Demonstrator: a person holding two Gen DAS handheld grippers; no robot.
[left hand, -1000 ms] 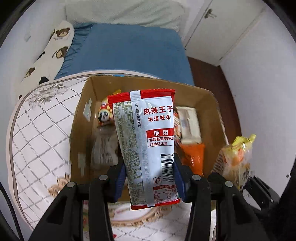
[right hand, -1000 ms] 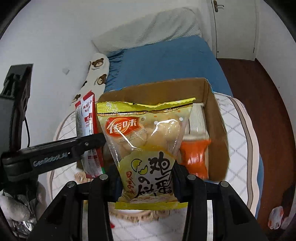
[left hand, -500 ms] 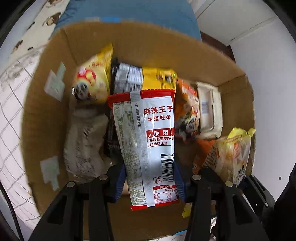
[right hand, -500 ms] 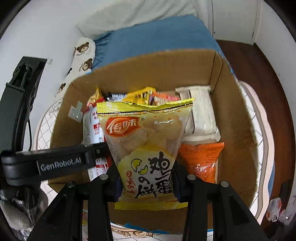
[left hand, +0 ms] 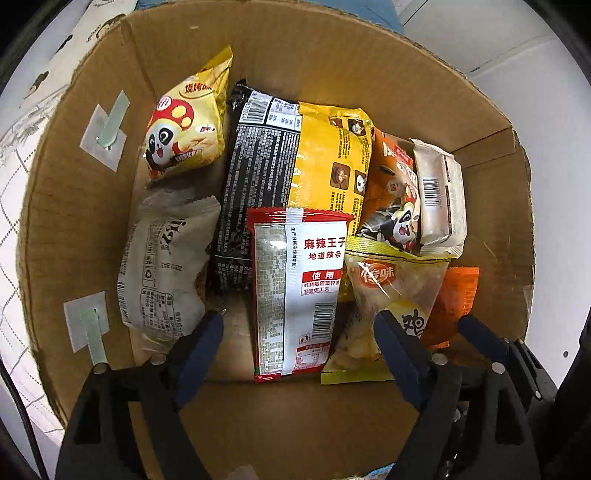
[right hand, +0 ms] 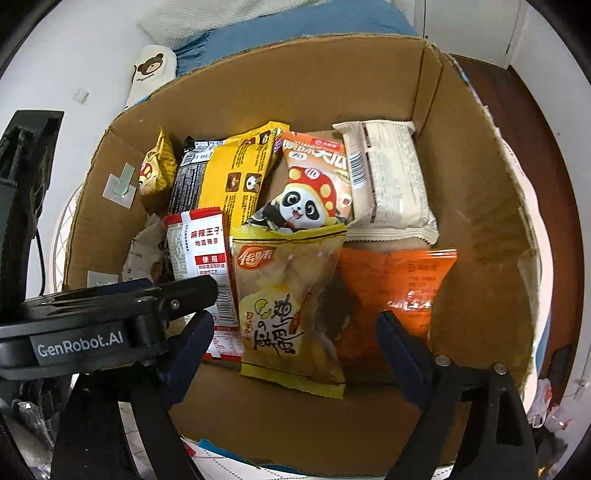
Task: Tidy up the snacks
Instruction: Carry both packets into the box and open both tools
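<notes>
Both sets of tongs are spread wide over the box, and their jaws have just been opening, so nothing's pinched anymore. The left tongs (left hand: 297, 319) straddle the red-and-white spicy strip packet (left hand: 297, 291), a flat glossy foil sachet with a crimped red top edge and a barcode, lying loose between the blue-padded fingers (left hand: 201, 341) without either pad pressing it. The right tongs (right hand: 295, 321) do the same around the yellow egg-cracker bag (right hand: 290, 295), a puffy crinkly pouch with a clear window and a zigzag-cut top, also sitting free between the pads. The two packets lie side by side, edges touching, on the floor of the cardboard box (left hand: 92, 229), which is plain brown corrugated with rough, ragged rims and a couple of pale tape patches on its left wall. Just right of the yellow bag is a shiny orange packet (right hand: 402, 291), flat and a bit wrinkled. Behind them: an orange panda sunflower-seed bag (right hand: 314, 192), a matte cream pillow-shaped wrapper (right hand: 388, 184) with crimped ends, a big black-and-yellow packet (left hand: 291, 162), a small puffed yellow panda bag (left hand: 184, 125), and a crumpled pale grey wrapper (left hand: 166, 258) at the left. The box sits on a surface with a white grid-pattern cloth (left hand: 9, 206), and a bed with a blue sheet (right hand: 288, 26) is behind it.
</notes>
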